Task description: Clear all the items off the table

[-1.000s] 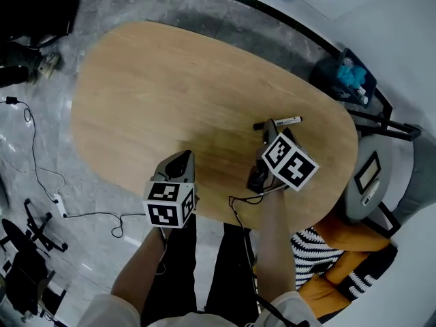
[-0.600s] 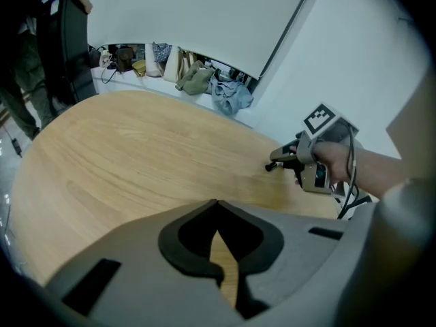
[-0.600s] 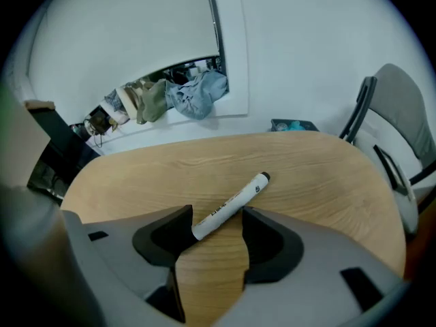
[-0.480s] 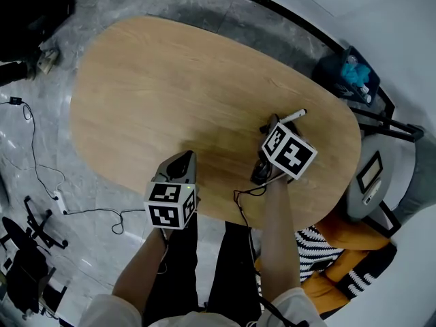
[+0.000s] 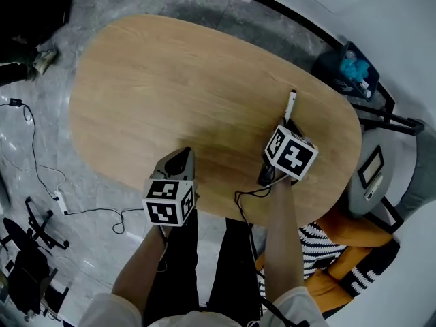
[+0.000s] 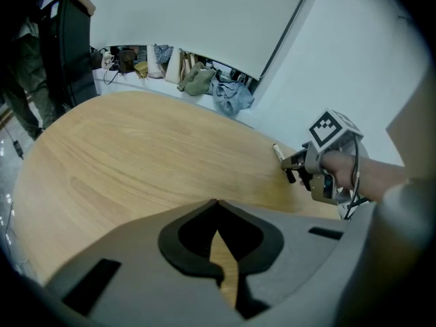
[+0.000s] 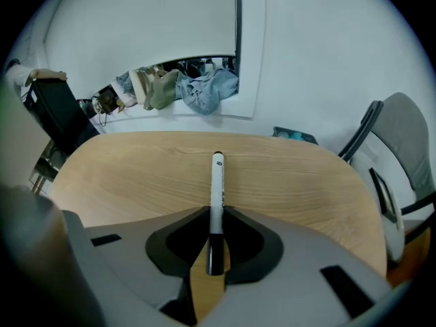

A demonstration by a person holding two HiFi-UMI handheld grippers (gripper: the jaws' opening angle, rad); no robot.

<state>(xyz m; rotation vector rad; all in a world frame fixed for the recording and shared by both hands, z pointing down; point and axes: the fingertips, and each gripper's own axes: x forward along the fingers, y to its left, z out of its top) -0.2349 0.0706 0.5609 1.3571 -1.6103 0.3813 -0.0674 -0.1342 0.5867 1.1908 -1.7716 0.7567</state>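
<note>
A white marker with a black cap (image 5: 291, 102) (image 7: 216, 182) is the only item on the oval wooden table (image 5: 170, 80). It lies along my right gripper (image 5: 286, 122) (image 7: 216, 216), capped end between the jaws, white barrel pointing away. Those jaws are closing and their tips press the marker from both sides. My left gripper (image 5: 180, 157) (image 6: 216, 206) hangs over the table's near edge, shut with nothing in it. The left gripper view also catches the right gripper (image 6: 293, 169) and the marker (image 6: 278, 151) at the table's far right.
A grey chair (image 5: 371, 176) stands off the table's right end, with a black crate of blue things (image 5: 351, 73) behind it. Orange and striped cloth (image 5: 340, 257) lies by my right side. Cables (image 5: 41, 176) run over the floor at left. Clothes (image 7: 204, 90) are heaped by the far wall.
The marker lay crosswise before the open right jaws; now it points away along them and they have closed round it. The left gripper has stayed put.
</note>
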